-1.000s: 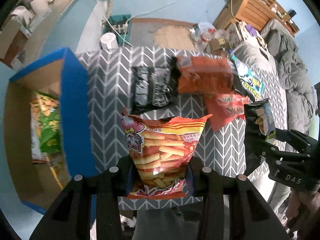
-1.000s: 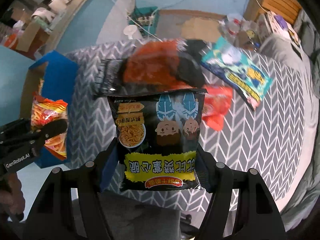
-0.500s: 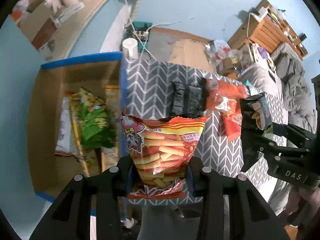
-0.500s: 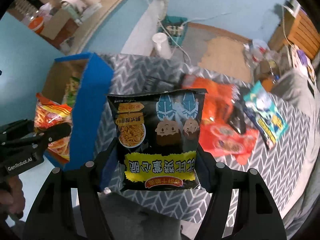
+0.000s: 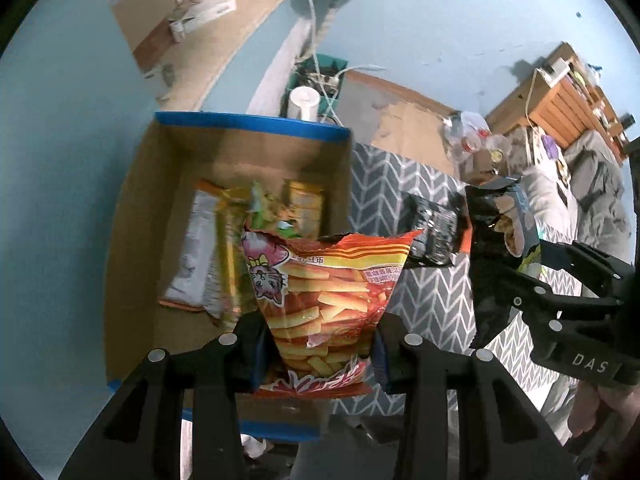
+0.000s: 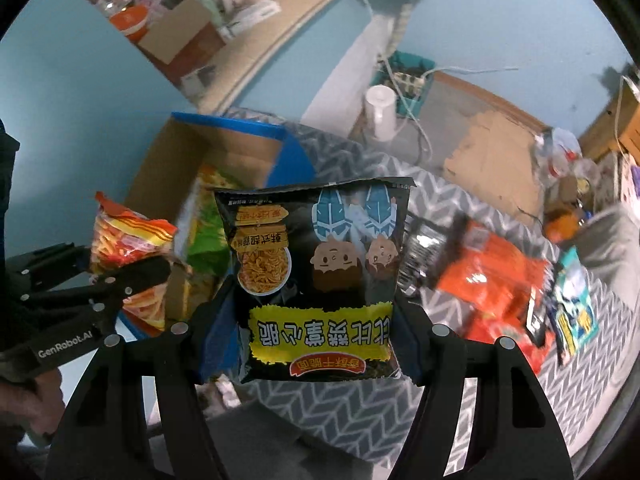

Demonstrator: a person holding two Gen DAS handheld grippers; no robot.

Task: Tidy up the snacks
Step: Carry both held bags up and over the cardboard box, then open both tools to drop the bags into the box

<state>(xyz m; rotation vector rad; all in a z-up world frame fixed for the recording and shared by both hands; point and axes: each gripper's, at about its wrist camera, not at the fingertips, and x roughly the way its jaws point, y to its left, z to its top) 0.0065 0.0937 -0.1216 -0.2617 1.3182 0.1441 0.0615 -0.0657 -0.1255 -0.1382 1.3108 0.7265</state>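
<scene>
Both grippers clamp bags: left (image 5: 318, 354) the orange bag (image 5: 326, 300), right (image 6: 316, 344) the black bag (image 6: 316, 276).

A: What is being carried?

B: An orange-red bag of stick crisps (image 5: 328, 304), printed with a pink cartoon cat, is hanging upright over the open cardboard box (image 5: 256, 128). A black noodle-snack bag (image 6: 316, 280) with a yellow band is being held upside down beside it.

A: And elsewhere?

B: Several packets, one green (image 6: 206, 236), are lying in the box; orange packets (image 6: 492, 280), possibly two, are resting on the chevron cloth.
</scene>
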